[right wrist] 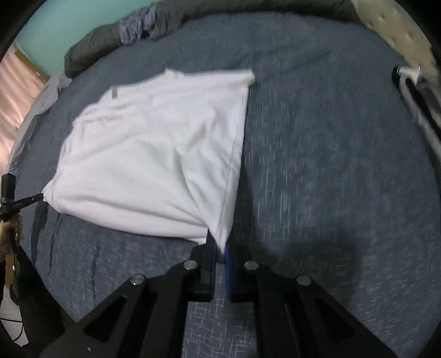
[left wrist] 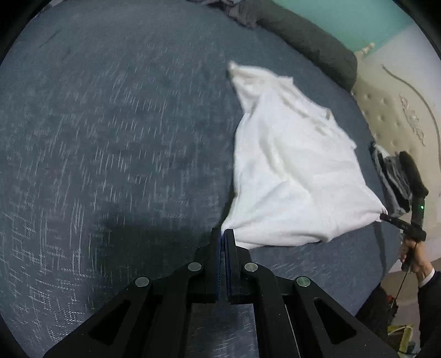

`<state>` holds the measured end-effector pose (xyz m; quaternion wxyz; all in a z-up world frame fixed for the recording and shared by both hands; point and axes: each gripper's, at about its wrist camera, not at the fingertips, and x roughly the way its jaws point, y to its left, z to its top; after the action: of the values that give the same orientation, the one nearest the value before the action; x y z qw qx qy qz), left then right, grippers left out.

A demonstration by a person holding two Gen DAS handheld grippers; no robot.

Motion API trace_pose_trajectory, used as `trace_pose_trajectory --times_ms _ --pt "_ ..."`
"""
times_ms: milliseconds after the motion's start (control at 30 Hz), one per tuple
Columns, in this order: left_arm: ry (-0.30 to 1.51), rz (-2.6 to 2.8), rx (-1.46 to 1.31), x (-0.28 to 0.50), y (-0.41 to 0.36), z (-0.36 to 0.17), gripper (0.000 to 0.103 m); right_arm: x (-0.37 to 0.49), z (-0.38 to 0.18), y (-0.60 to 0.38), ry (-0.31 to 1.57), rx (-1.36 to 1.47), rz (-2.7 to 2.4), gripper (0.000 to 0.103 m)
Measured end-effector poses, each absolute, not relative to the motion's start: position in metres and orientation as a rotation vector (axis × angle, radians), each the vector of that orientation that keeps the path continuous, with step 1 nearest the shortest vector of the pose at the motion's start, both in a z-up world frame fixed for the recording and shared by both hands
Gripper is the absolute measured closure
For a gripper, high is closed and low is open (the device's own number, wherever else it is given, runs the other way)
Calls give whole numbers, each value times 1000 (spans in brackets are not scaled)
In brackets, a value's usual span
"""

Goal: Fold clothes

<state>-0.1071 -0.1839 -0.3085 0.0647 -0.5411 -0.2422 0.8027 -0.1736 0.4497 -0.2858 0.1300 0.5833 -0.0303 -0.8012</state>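
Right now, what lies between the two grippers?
Only the white shirt, stretched from left gripper to right gripper over the blue bedsheet; both wrist views show it.

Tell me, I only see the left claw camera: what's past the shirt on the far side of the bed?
Observer: A pink curtain hangs beside the green wall.
Child: Does the right claw really have the shirt?
Observer: Yes. Up close, the right claw is shut on a corner of the white shirt.
Child: Is anything else lying there?
Observer: A pale grey cloth droops over the edge of the bed, below the curtain.
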Motion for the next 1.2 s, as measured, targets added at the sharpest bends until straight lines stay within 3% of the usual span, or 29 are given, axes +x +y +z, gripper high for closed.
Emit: trace_pose_trajectory --times_ms 333,433,533,667,900,1067,1200 --pt "-818 2359 -1673 -106 -189 -319 97 -176 -301 449 -162 1784 -2191 94" --pt "-778 2352 -1695 -108 -186 -317 97 -175 -297 449 -126 1816 -2189 68" --pt "-733 2391 -1701 -108 -192 -303 95 -172 -285 461 -150 1786 -2223 61" --pt "-726 2462 -1628 -131 -209 -281 81 -180 -262 479 -245 1671 -2310 59" --pt "-637 2512 -1540 -206 -196 -271 80 -243 -253 461 -309 1546 -2373 57" --pt "-483 2551 -1546 -264 -179 -279 79 -296 -269 443 -211 1525 -2414 56" --pt "-469 2581 -1548 -294 -186 -289 67 -322 -283 439 -146 1516 -2436 56"
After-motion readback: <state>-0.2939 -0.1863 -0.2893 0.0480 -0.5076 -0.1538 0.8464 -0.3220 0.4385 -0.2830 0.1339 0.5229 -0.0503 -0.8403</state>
